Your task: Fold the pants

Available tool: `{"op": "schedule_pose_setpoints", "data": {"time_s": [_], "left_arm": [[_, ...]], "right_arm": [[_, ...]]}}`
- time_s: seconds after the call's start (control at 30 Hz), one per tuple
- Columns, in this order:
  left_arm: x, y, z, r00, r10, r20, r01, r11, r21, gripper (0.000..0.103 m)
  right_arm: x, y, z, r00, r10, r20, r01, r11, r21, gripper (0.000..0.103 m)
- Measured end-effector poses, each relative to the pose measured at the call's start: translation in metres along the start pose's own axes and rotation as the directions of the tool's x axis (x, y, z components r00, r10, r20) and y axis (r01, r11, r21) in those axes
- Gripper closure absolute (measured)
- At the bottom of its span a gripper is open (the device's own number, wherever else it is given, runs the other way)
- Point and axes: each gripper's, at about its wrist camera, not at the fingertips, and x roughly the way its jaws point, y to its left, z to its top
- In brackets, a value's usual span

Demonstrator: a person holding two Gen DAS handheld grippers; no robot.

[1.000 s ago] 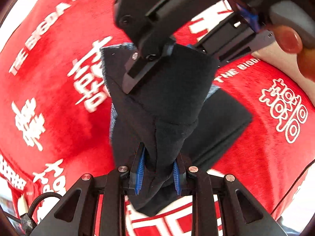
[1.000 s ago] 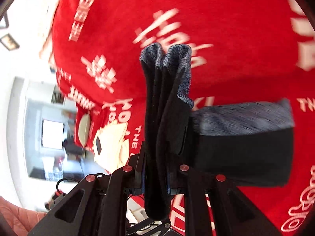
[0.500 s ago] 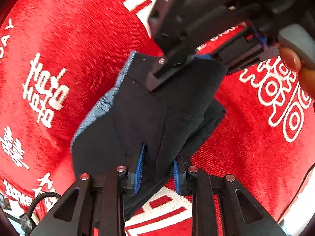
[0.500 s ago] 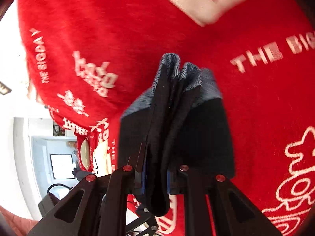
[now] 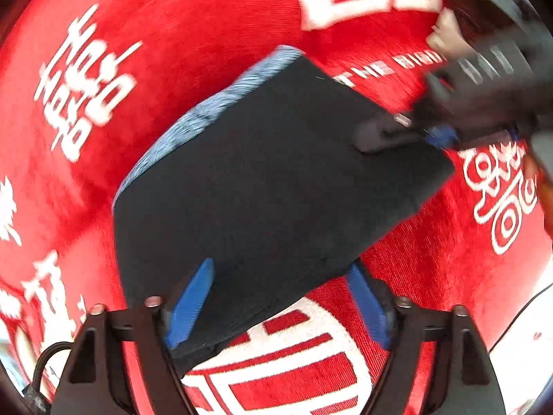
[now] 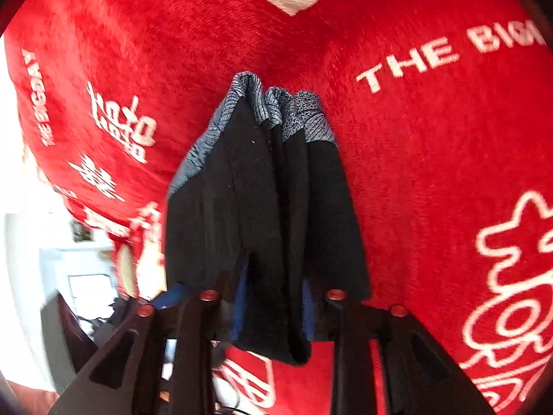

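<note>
The black pants [image 5: 269, 186] with a blue-grey waistband [image 5: 214, 103] lie folded into a flat rectangle on the red blanket [image 5: 172, 17]. My left gripper [image 5: 280, 297] is open, its blue pads either side of the near corner of the fold. My right gripper shows in the left wrist view [image 5: 414, 135] at the far corner of the pants. In the right wrist view my right gripper [image 6: 274, 307] still has bunched layers of the pants [image 6: 269, 214] between its blue pads, jaws slightly parted.
The red blanket [image 6: 432, 138] with white lettering covers the whole surface. Its edge and a bright room with furniture [image 6: 79, 269] show at the left in the right wrist view. A white edge [image 5: 525, 311] shows at lower right in the left wrist view.
The pants went from hanging bunched between both grippers to lying flat on the blanket. My left gripper opened and let go. My right gripper's jaws parted a little.
</note>
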Motion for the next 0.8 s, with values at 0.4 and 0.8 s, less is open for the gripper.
{"op": "schedule_pose_setpoints", "data": {"time_s": [0.4, 0.8], "left_arm": [[-0.025, 0.042, -0.008, 0.980, -0.198, 0.014, 0.198, 0.975, -0.103, 0.020], [0.012, 0.126, -0.016, 0.996, -0.084, -0.024, 0.068, 0.915, -0.397, 0.020]], "right_arm": [[-0.020, 0.011, -0.013, 0.948, -0.317, 0.031, 0.316, 0.949, 0.021, 0.038], [-0.017, 0.086, -0.014, 0.915, -0.374, 0.151, 0.399, 0.895, -0.198, 0.061]]}}
